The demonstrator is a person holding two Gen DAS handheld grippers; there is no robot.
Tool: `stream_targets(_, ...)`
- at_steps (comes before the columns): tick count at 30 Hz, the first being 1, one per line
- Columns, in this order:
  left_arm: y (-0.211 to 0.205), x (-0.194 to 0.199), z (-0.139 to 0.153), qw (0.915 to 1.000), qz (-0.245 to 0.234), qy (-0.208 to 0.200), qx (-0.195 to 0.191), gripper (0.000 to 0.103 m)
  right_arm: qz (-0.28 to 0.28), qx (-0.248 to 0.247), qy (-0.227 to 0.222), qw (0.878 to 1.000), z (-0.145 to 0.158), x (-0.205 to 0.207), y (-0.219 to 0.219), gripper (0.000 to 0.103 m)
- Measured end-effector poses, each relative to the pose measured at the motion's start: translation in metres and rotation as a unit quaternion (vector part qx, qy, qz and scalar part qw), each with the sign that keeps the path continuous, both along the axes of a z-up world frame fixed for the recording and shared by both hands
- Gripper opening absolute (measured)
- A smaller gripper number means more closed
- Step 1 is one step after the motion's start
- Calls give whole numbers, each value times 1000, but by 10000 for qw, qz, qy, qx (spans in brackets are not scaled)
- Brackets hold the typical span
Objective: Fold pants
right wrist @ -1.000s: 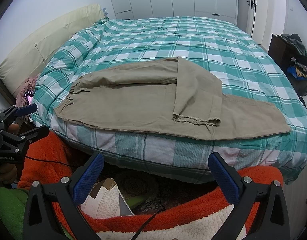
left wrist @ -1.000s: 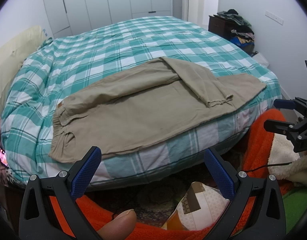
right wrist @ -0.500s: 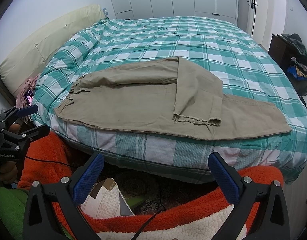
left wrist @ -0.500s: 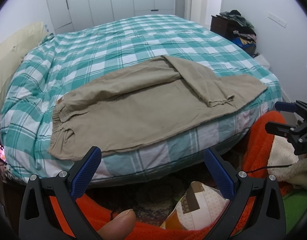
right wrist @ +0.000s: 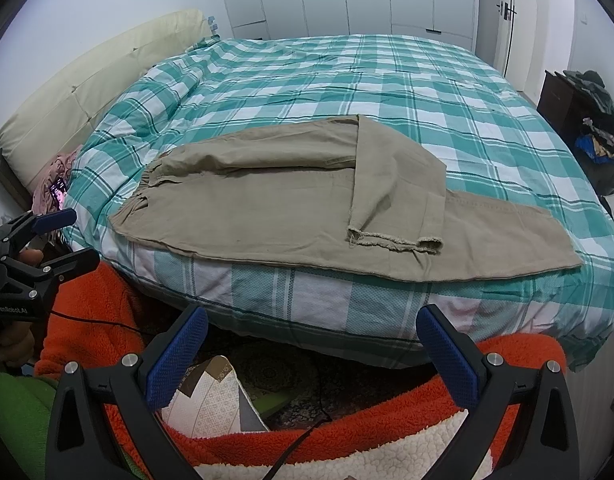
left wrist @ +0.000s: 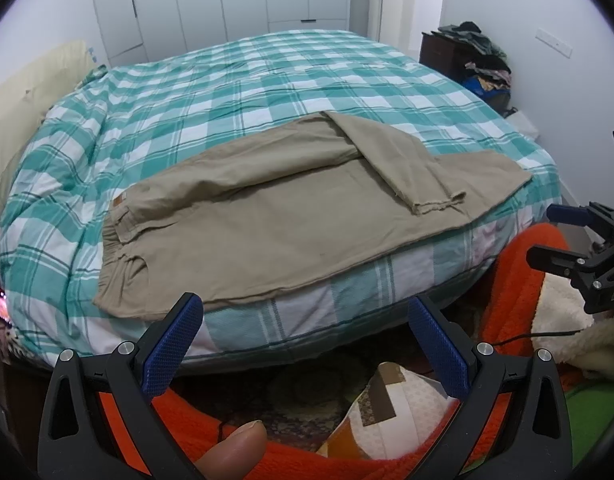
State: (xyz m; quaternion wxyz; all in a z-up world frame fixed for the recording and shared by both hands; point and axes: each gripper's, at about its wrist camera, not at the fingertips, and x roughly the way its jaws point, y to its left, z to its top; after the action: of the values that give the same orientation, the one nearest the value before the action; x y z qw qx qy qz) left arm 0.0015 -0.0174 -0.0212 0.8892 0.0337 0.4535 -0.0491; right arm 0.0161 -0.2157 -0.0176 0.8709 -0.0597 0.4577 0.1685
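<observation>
One pair of khaki pants (left wrist: pixel 291 216) lies on your bed (left wrist: pixel 235 92), close to the near edge of the green-and-white checked cover. The waistband (left wrist: pixel 119 248) sits at the left end, toward the cream headboard (right wrist: pixel 87 92). One leg (right wrist: pixel 395 184) is folded back across the other, so its frayed hem (right wrist: pixel 395 242) rests on top of the lower leg, whose end (right wrist: pixel 547 240) stretches out flat to the right.

You hold both grippers low, in front of the mattress edge, and neither touches the cloth. Your left gripper (left wrist: pixel 305 344) points at the waistband half, its blue-padded jaws spread wide and empty; your thumb (left wrist: pixel 235 452) shows at the bottom of its view. Your right gripper (right wrist: pixel 313 348) faces the folded leg, its jaws likewise spread apart with nothing between them. Each gripper also appears at the side of the other's view, the right one (left wrist: pixel 579 240) level with the leg end and the left one (right wrist: pixel 47 240) near the waistband corner.

Below the jaws lie an orange fleece blanket (right wrist: pixel 387 420) and a patterned cushion (right wrist: pixel 215 404). White wardrobe doors (left wrist: pixel 227 0) stand beyond the bed, and a dark dresser (left wrist: pixel 447 52) piled with clothes sits against the right wall.
</observation>
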Motion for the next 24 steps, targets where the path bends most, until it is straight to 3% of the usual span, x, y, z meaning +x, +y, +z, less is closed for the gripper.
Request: stream_targets(24,-2,0,-1,10000,-22,51,-49,102,55,-31,6,10000,3,-2,3,103)
